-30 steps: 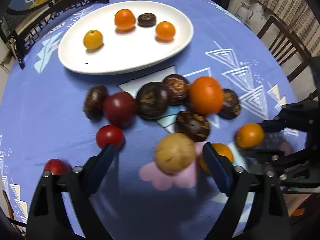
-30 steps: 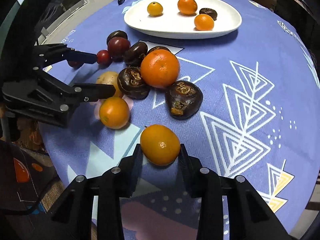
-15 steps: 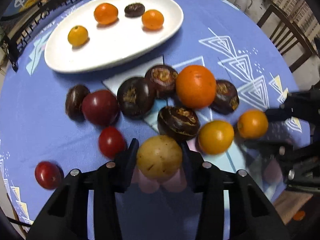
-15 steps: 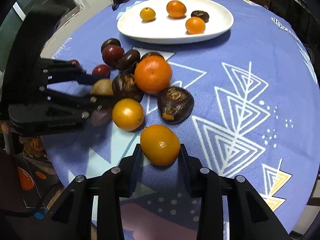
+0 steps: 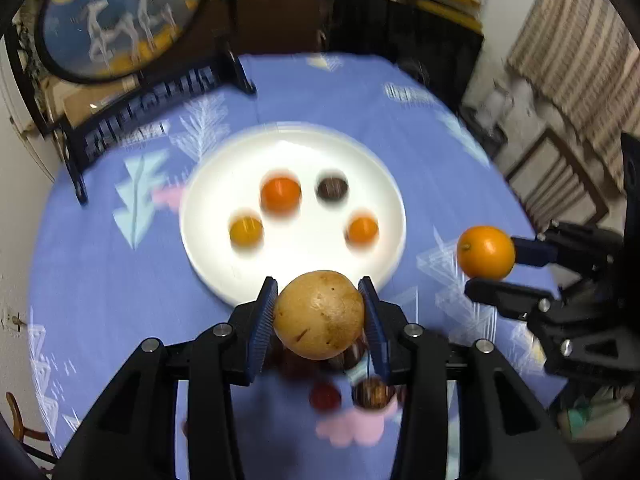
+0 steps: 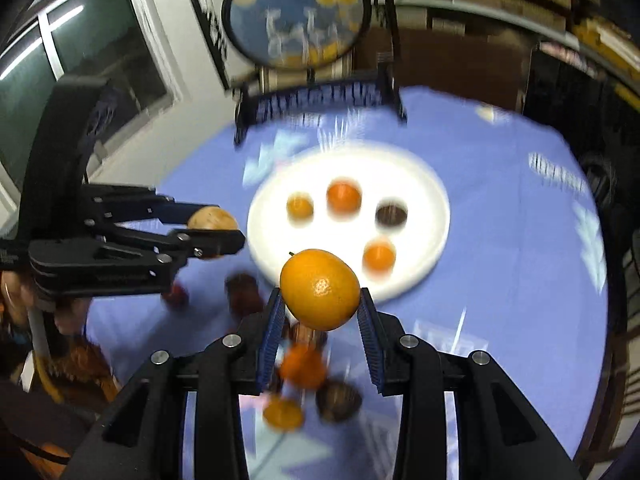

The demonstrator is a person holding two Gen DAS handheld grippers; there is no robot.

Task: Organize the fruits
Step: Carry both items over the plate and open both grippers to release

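My left gripper [image 5: 319, 314] is shut on a tan, speckled round fruit [image 5: 319, 315] and holds it in the air, near the front rim of the white plate [image 5: 208, 240]. My right gripper [image 6: 320, 304] is shut on a small orange [image 6: 319, 295], also lifted in front of the plate [image 6: 434, 216]. The plate carries three orange fruits and one dark fruit [image 5: 332, 189]. Each gripper shows in the other's view: the right one [image 5: 496, 266] with the orange [image 5: 485, 253], the left one [image 6: 212, 236] with the tan fruit [image 6: 212, 219].
Several dark, red and orange fruits lie blurred on the blue patterned tablecloth [image 5: 100, 272] below the grippers. A black ornate stand with a round painted panel [image 5: 120, 16] stands at the table's far edge. Chairs and a striped curtain are at the right.
Both grippers have risen from the tabletop with their fruits and tilted up toward the plate. The left gripper closed on the tan fruit during the last second. The view is motion-blurred.
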